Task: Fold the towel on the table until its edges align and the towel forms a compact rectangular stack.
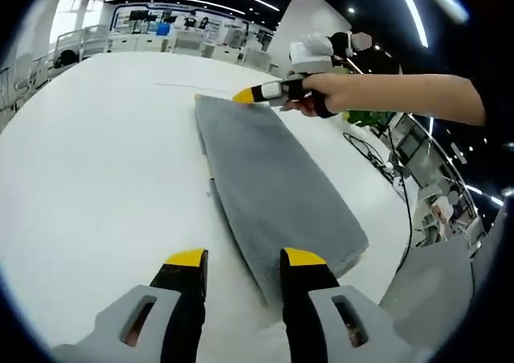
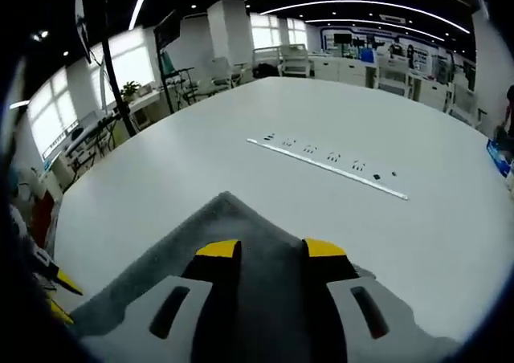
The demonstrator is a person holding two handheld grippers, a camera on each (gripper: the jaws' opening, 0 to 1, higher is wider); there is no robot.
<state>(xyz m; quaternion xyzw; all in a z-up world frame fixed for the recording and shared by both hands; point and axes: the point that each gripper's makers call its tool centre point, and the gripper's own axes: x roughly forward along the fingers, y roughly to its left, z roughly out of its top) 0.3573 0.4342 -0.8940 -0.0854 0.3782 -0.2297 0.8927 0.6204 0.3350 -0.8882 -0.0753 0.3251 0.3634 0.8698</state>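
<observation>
A grey towel (image 1: 277,182) lies on the white table (image 1: 104,162) as a long folded strip running away from me. My left gripper (image 1: 245,258) stands open at the strip's near end, its yellow-tipped jaws either side of the towel's long left edge. A hand holds my right gripper (image 1: 255,94) at the strip's far end. In the right gripper view that gripper (image 2: 271,249) is open just above the towel (image 2: 229,218), whose corner points away. The left gripper's yellow tips (image 2: 63,284) peek in at the lower left.
A thin white strip with small dark marks (image 2: 329,167) lies on the table (image 2: 401,122) beyond the towel. The table's right edge (image 1: 401,218) runs close to the towel, with cables and furniture past it. Desks and screens stand far off.
</observation>
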